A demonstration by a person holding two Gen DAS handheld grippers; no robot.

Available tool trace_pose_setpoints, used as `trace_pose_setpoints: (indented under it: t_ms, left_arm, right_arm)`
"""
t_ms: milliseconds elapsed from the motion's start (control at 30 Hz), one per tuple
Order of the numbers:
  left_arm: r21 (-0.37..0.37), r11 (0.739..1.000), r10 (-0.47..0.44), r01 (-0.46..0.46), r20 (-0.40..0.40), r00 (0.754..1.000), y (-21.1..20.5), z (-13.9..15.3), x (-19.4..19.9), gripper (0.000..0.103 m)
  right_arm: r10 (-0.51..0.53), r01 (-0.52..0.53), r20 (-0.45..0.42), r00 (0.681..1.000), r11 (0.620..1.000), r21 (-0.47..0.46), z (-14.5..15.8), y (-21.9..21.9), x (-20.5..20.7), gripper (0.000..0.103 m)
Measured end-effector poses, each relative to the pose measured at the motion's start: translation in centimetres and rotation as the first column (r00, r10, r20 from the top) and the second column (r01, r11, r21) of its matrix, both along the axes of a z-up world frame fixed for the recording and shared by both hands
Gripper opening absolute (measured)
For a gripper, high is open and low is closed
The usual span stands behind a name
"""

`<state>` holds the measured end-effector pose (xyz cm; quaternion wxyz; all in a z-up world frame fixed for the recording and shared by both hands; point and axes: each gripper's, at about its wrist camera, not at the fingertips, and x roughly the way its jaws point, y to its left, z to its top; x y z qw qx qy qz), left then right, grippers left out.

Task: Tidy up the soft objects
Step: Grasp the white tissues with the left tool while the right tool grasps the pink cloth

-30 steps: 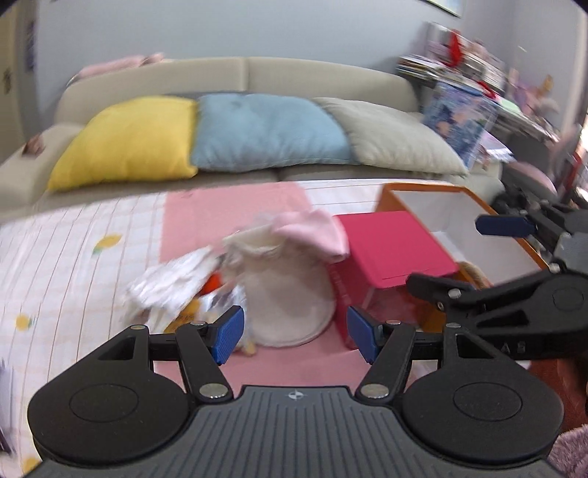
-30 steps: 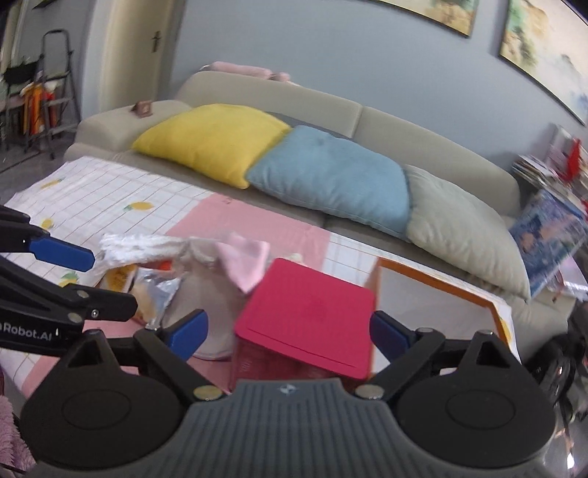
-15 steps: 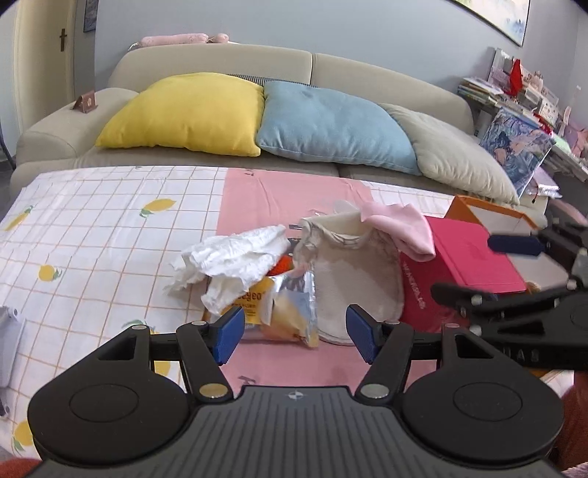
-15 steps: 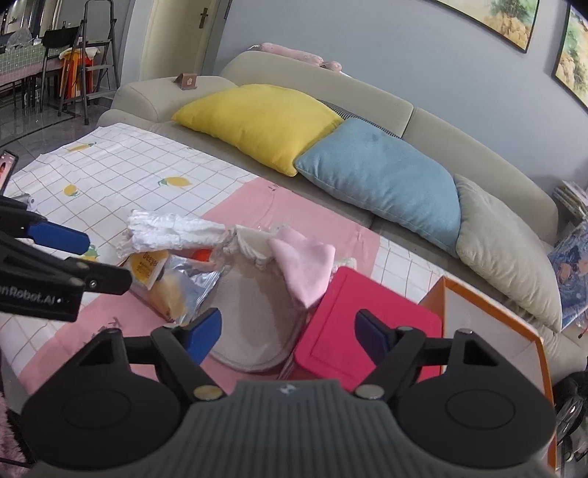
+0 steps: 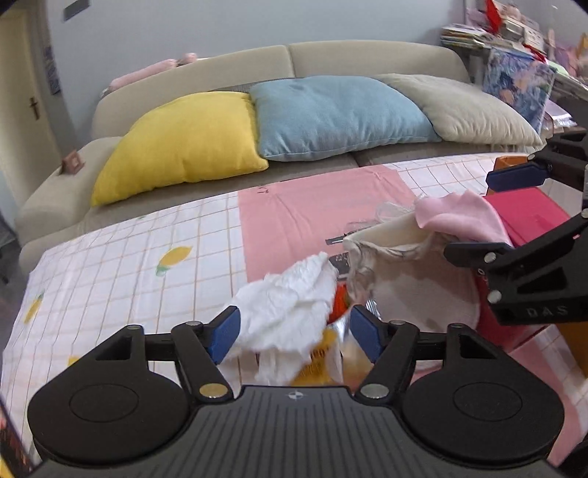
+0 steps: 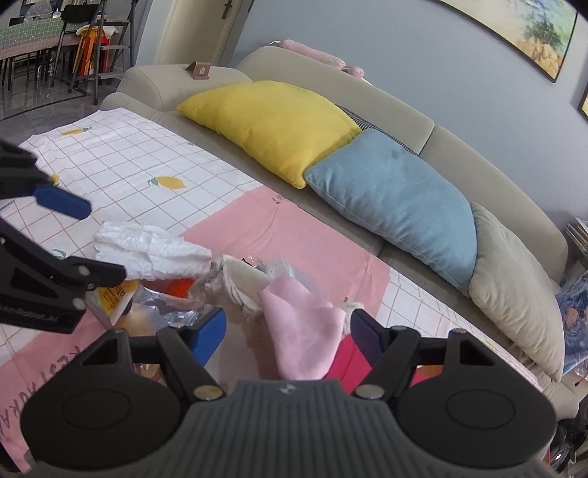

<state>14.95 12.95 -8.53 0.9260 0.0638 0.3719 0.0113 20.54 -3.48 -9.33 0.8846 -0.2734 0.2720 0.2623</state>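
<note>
A crumpled white cloth (image 5: 290, 305) lies on the pink-and-checked sheet, between the blue fingertips of my open left gripper (image 5: 296, 332); touching cannot be told. It also shows in the right wrist view (image 6: 147, 250). A pink cloth (image 6: 301, 331) hangs over a cream fabric bag (image 6: 242, 283) and sits between the fingertips of my open right gripper (image 6: 286, 336). In the left wrist view the pink cloth (image 5: 459, 217) tops the cream bag (image 5: 415, 279). Foil snack packets (image 6: 121, 298) lie under the white cloth.
A red box (image 5: 529, 217) stands right of the bag, with an orange-rimmed box (image 5: 509, 161) behind it. A sofa (image 5: 367, 59) with yellow (image 5: 183, 143), blue (image 5: 330, 114) and beige (image 5: 470, 110) cushions lines the back. Cluttered shelves (image 5: 514, 29) stand at far right.
Both grippers have moved forward and down toward the pile. The white cloth now sits between the left fingertips and the pink cloth between the right ones. Both stay open.
</note>
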Motion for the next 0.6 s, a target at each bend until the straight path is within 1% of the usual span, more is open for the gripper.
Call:
trace_pose_setpoints:
  t_ms: [33,100,167,233,300,367,433,467,533,600]
  left_arm:
    - [-0.011,1.000,-0.011,0.011,-0.001,1.000,0.3,-0.3,0.6,0.082]
    - [-0.035,0.999,-0.025,0.025,-0.019,0.999,1.0,-1.0,1.6,0.084]
    - [-0.016,0.999,-0.031,0.030,-0.039,0.999,1.5,-1.6,2.3,0.084]
    - [-0.007,0.999,-0.035,0.035,-0.056,0.998,1.8,-2.1,2.6,0.088]
    - [-0.024,0.999,-0.045,0.043,-0.074,0.996,2.0,-2.5,2.9,0.089]
    - [-0.034,0.998,-0.049,0.046,-0.095,0.994,2.0,-2.9,3.2,0.090]
    - [-0.066,0.997,-0.045,0.038,-0.102,0.994,2.3,-3.1,3.4,0.090]
    - [-0.086,0.996,-0.043,0.033,-0.113,0.993,2.4,-3.2,3.6,0.090]
    - [-0.112,0.994,-0.030,0.016,-0.125,0.992,2.7,-3.2,4.0,0.090]
    - [-0.143,0.990,-0.021,0.000,-0.141,0.990,3.1,-3.2,4.4,0.081]
  right_arm:
    - [0.003,-0.003,-0.001,1.000,1.000,-0.008,-0.2,0.2,0.3,0.072]
    - [0.010,-0.010,-0.006,1.000,1.000,-0.023,-0.4,0.4,0.8,0.065]
    - [0.011,-0.012,-0.010,1.000,0.999,-0.033,-0.6,0.5,1.1,0.061]
    - [0.007,-0.008,-0.013,1.000,0.999,-0.038,-0.7,0.3,1.4,0.054]
    - [0.002,-0.003,-0.025,1.000,0.999,-0.041,-0.8,0.0,1.7,0.039]
    - [-0.004,0.002,-0.041,0.999,0.999,-0.039,-0.9,-0.3,1.9,0.027]
    - [-0.008,0.006,-0.057,0.998,0.999,-0.033,-1.0,-0.6,1.9,0.020]
    - [-0.008,0.006,-0.066,0.998,1.000,-0.030,-1.0,-0.7,1.9,0.013]
    - [-0.011,0.009,-0.074,0.997,1.000,-0.025,-1.0,-0.9,1.7,0.013]
    - [-0.014,0.013,-0.073,0.997,1.000,-0.019,-0.9,-1.1,1.4,0.009]
